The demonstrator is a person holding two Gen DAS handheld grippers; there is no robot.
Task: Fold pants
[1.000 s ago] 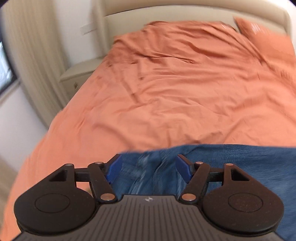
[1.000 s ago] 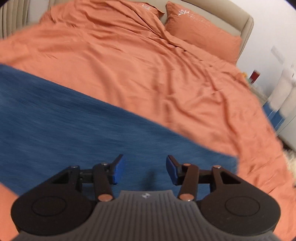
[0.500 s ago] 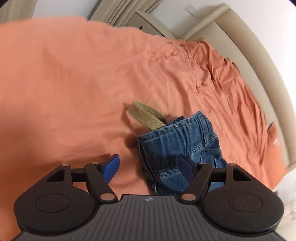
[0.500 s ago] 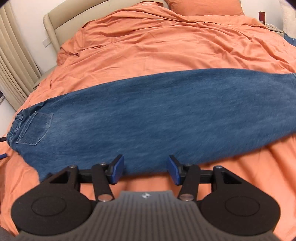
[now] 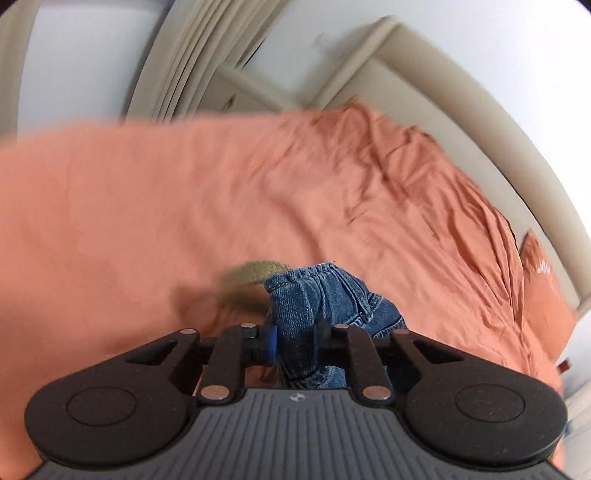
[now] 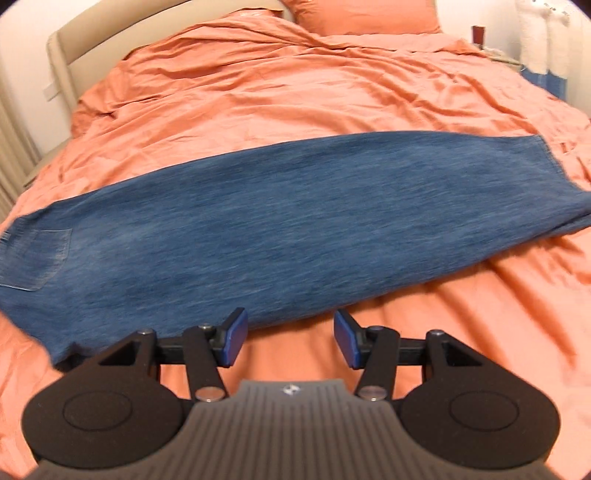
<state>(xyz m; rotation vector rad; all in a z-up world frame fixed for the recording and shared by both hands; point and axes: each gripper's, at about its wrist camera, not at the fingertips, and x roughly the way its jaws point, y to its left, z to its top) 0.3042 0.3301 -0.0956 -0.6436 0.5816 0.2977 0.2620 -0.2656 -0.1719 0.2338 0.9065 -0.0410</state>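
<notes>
Blue denim pants (image 6: pixel 288 218) lie folded lengthwise across the orange bed, waist with a back pocket at the left, leg hems at the right. My right gripper (image 6: pixel 290 338) is open and empty, hovering just off the pants' near edge. In the left wrist view my left gripper (image 5: pixel 295 341) is shut on the bunched waistband of the pants (image 5: pixel 314 299). A khaki belt strap (image 5: pixel 258 271) sticks out beside the waistband.
The orange duvet (image 6: pixel 332 92) covers the whole bed, with an orange pillow (image 6: pixel 362 16) and beige headboard (image 6: pixel 74 44) at the far end. Curtains (image 5: pixel 184 62) hang past the bed's left side. A nightstand with small items (image 6: pixel 484 37) stands at the far right.
My left gripper has closed on the pants' waistband, which it was only hovering over before. My right gripper has pulled back to the pants' near edge and stayed open.
</notes>
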